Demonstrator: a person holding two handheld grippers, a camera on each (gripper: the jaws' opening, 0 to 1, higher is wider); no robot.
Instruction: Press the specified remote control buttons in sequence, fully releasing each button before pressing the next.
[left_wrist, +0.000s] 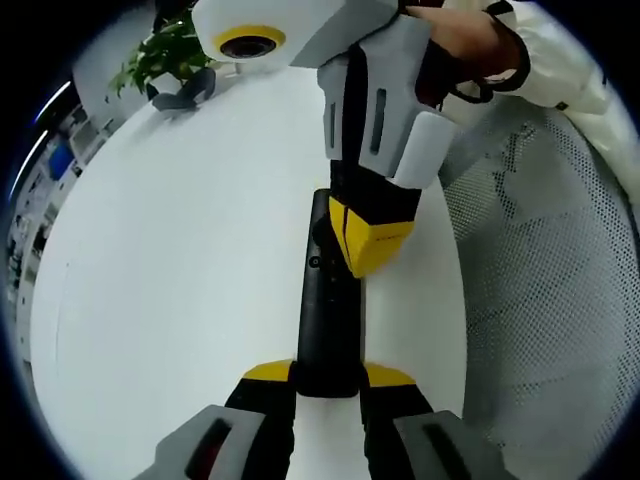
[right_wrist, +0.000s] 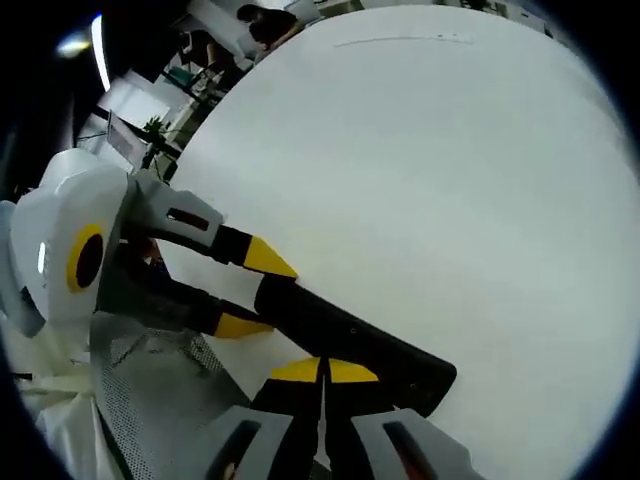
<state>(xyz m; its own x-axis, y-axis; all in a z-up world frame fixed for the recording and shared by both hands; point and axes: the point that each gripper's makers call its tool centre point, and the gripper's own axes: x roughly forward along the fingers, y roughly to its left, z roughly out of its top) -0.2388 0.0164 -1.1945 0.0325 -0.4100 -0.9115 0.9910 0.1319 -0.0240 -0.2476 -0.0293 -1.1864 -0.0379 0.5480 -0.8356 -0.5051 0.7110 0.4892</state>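
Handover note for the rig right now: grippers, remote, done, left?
Left gripper: shut on the black remote, clamping its near end above the white table.
Right gripper: jaws shut, tips on the remote's face mid-body, apparently pressing a button.
Done: remote held steady; how many presses are finished cannot be told.
Left: release this button fully, then continue the sequence.

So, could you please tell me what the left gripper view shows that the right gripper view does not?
Left gripper view alone: a potted plant at the table's far edge, a dark object beside it, and a person's hand on the right gripper, whose closed yellow fingers rest on the remote.

Right gripper view alone: a distant office area beyond the table.

Both: the black remote, clamped at one end by the left gripper, the white table and a white mesh surface.
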